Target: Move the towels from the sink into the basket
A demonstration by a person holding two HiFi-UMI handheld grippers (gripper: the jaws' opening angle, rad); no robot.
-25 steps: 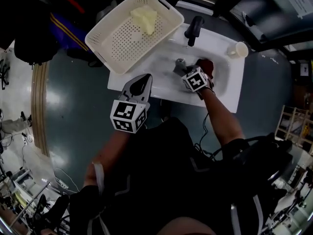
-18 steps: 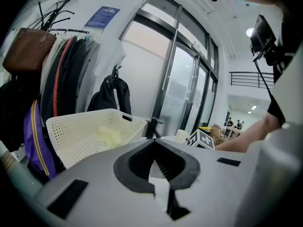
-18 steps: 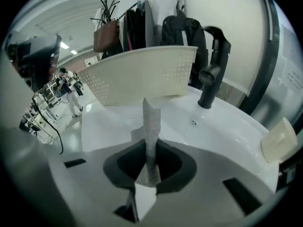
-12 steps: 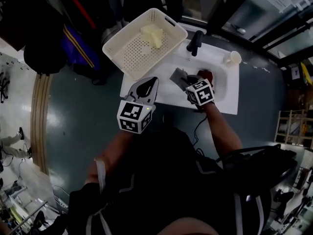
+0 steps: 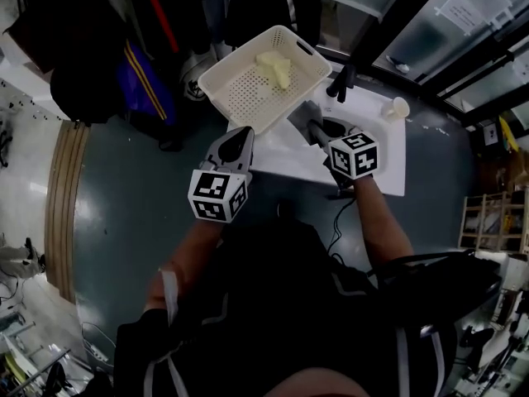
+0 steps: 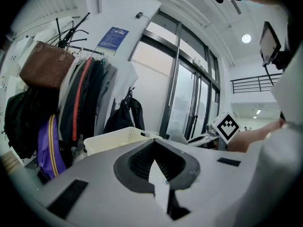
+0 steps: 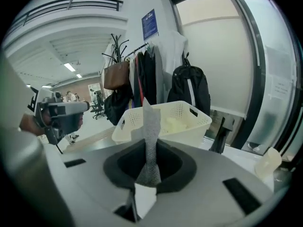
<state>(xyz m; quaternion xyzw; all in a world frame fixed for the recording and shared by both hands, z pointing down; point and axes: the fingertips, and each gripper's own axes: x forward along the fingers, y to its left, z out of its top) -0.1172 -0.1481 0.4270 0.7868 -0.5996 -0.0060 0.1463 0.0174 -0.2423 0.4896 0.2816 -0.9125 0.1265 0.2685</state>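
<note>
Grey towel (image 7: 150, 122) pinched between the jaws of the right gripper (image 7: 149, 145), its free end standing up above the fingertips. Directly ahead of this gripper stands the white basket (image 7: 189, 122), which holds a yellow towel (image 7: 173, 124); the black faucet (image 7: 218, 134) is ahead to its right, and the sink (image 5: 384, 160) lies beneath it. The left gripper (image 6: 154, 150) has its jaws pressed together on nothing, with the basket ahead and slightly to its left.

head view: overhead, steeply down | gripper views: close, forward along jaws | shared: basket (image 5: 248, 96)
</note>
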